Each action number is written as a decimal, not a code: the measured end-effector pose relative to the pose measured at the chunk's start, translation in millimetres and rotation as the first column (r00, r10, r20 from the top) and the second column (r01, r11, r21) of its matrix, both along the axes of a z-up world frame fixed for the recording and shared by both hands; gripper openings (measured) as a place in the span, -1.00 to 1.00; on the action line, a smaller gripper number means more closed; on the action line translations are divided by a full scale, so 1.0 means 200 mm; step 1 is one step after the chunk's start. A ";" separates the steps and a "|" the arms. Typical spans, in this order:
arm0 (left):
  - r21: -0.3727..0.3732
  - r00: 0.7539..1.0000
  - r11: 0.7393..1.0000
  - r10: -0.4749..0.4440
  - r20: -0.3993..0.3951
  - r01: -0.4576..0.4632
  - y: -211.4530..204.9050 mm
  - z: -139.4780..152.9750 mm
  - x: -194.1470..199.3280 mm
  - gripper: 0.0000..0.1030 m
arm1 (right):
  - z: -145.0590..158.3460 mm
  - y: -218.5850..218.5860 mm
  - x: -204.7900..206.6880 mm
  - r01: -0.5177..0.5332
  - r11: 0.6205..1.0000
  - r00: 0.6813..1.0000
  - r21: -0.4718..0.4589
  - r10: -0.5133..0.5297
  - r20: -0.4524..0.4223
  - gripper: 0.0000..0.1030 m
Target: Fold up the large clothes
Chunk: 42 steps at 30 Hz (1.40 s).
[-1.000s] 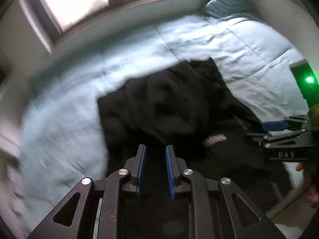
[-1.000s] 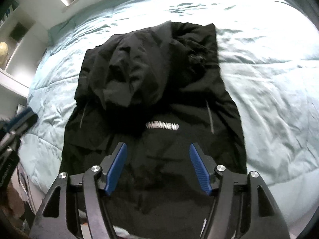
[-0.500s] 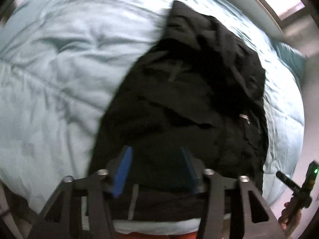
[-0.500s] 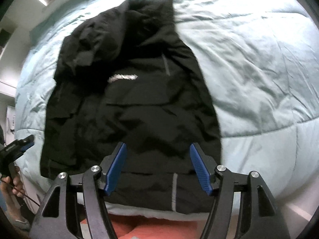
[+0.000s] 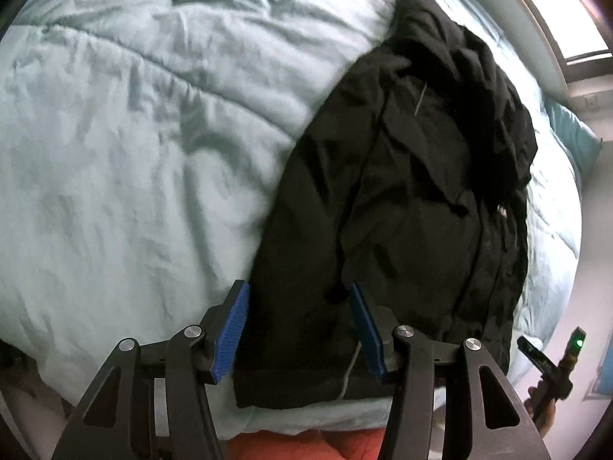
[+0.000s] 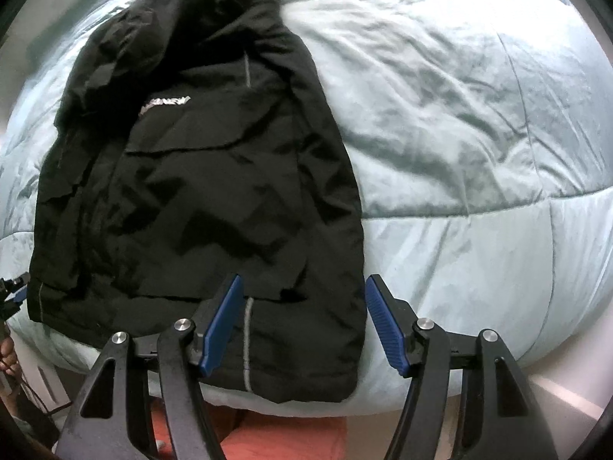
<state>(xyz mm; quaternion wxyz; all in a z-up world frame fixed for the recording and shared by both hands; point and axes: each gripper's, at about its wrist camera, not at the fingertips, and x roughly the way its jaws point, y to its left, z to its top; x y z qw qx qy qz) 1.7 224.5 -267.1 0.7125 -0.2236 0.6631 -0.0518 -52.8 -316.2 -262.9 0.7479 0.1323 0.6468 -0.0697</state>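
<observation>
A black jacket (image 5: 402,211) lies flat on the bed with its hem toward me and its hood and sleeves bunched at the far end. White lettering shows on its chest (image 6: 164,104). My left gripper (image 5: 298,285) hangs open above the hem's left corner, one finger over the duvet, the other over the cloth. Over the hem's right corner (image 6: 337,364) my right gripper (image 6: 305,279) stands open and points down, and nothing is pinched in either. Each gripper shows small at the edge of the other's view: the right gripper (image 5: 551,356) and the left gripper (image 6: 13,291).
A pale teal quilted duvet (image 6: 479,153) covers the whole bed. A teal pillow (image 5: 574,138) lies at the head under a window (image 5: 563,11). Orange-red fabric (image 6: 276,437) shows below the bed's near edge. A person's hand (image 6: 7,352) holds the left tool.
The left gripper went from nearly shut to open and swung down from facing the window to over the hem's left corner. The right gripper slid back to the hem's right corner, still open.
</observation>
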 end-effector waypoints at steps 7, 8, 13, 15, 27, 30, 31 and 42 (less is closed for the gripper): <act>-0.042 0.998 0.998 -0.051 -0.042 0.049 -0.03 -0.12 -0.06 0.08 | -0.10 -0.04 -0.09 0.017 0.997 0.999 0.072 -0.014 -0.033 0.33; -0.047 0.997 0.998 -0.053 -0.047 0.051 -0.04 -0.13 -0.07 0.08 | -0.12 -0.04 -0.09 0.014 0.996 0.999 0.084 -0.011 -0.039 0.33; -0.069 0.998 0.997 -0.041 -0.041 0.038 -0.05 -0.18 -0.09 0.11 | -0.25 -0.04 -0.13 0.013 0.993 0.996 0.121 -0.002 -0.091 0.42; -0.081 0.999 0.996 -0.028 -0.039 0.025 -0.04 -0.21 -0.09 0.11 | -0.30 -0.05 -0.14 0.031 0.990 0.995 0.141 -0.016 -0.103 0.44; -0.284 0.997 0.958 0.047 0.060 -0.028 0.07 -0.09 -0.16 -0.32 | -0.20 -0.04 -0.18 -0.022 0.981 0.998 0.192 0.032 -0.052 -0.17; -0.316 0.998 0.948 0.041 0.046 -0.025 0.05 -0.12 -0.15 -0.31 | -0.25 -0.06 -0.16 0.006 0.972 0.997 0.237 0.013 -0.081 0.01; -0.319 0.998 0.947 0.040 0.038 -0.026 0.03 -0.13 -0.14 -0.31 | -0.27 -0.07 -0.15 0.027 0.967 0.995 0.255 -0.002 -0.098 0.01; -0.244 0.978 0.969 0.022 0.206 0.029 -0.08 0.18 -0.02 -0.77 | -0.01 -0.14 -0.11 0.010 0.965 1.000 0.262 -0.017 0.022 -0.61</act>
